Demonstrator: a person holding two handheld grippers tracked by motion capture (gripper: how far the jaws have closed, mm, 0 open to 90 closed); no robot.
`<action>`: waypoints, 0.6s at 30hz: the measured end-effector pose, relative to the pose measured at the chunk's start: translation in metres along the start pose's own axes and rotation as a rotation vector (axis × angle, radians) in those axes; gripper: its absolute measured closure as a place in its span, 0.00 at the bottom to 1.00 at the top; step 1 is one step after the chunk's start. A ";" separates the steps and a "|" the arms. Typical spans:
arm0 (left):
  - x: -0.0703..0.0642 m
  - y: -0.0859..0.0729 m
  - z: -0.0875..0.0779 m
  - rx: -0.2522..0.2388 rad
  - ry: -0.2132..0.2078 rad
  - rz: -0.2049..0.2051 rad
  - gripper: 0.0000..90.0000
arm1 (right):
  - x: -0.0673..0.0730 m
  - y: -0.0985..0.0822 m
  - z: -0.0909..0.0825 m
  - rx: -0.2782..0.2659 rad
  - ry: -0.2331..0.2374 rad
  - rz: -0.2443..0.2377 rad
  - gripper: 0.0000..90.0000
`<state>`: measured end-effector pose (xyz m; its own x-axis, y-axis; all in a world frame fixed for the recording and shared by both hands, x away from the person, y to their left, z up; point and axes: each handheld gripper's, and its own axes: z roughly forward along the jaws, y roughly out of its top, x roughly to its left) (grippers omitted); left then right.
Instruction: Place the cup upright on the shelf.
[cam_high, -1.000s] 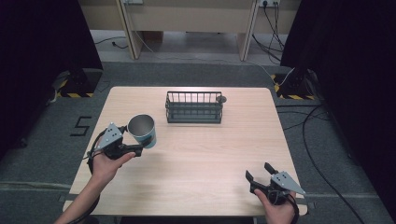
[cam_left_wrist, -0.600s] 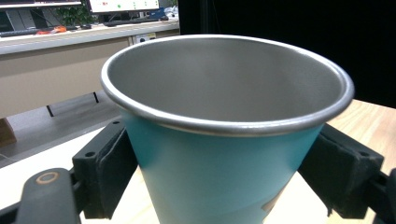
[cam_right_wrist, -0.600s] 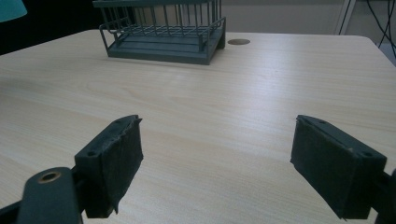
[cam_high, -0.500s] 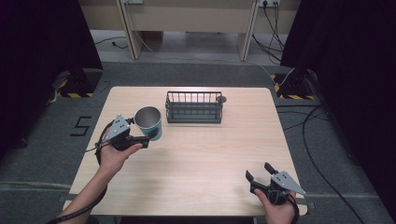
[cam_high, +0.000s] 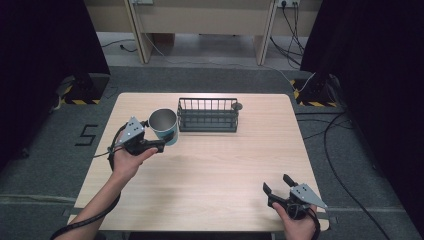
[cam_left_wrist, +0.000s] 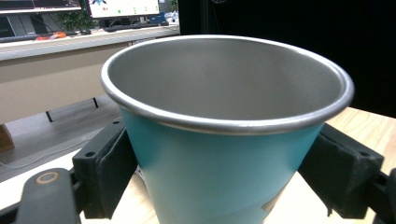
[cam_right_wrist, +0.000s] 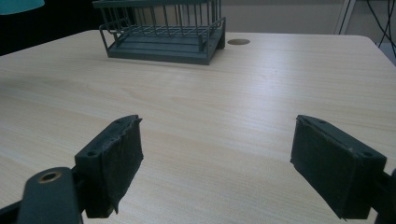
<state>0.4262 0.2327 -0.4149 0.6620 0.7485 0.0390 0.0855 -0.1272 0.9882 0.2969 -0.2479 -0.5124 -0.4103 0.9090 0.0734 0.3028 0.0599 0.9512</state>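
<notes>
A teal metal cup (cam_high: 164, 126) with a bare steel inside hangs above the table's left part, just left of a dark wire basket (cam_high: 208, 114). My left gripper (cam_high: 158, 145) is shut on the cup; in the left gripper view both black pads press the teal wall of the cup (cam_left_wrist: 219, 158) below its rim. My right gripper (cam_high: 278, 185) rests near the front right edge of the table, open, with nothing between its pads (cam_right_wrist: 116, 158). The basket (cam_right_wrist: 163, 35) stands far ahead of it.
The light wooden table (cam_high: 215, 165) has a round cable hole (cam_high: 238, 106) beside the basket's right end. Dark curtains stand on both sides, and cables lie on the grey floor to the right (cam_high: 340, 150).
My left gripper has carried the cup up and to the right, closer to the basket's left end. The right gripper has stayed still.
</notes>
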 end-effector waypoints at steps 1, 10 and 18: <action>0.000 0.000 0.001 -0.001 0.000 0.000 0.18 | 0.000 0.000 0.000 0.000 0.000 0.000 0.19; 0.001 0.005 0.016 -0.004 -0.003 0.000 0.18 | 0.000 0.000 0.000 0.000 -0.001 0.001 0.19; 0.000 0.008 0.027 -0.005 -0.004 0.004 0.18 | 0.000 0.000 0.000 -0.002 -0.001 0.002 0.19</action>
<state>0.4472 0.2144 -0.4106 0.6652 0.7455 0.0420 0.0791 -0.1263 0.9888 0.2969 -0.2482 -0.5124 -0.4085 0.9097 0.0746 0.3018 0.0575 0.9516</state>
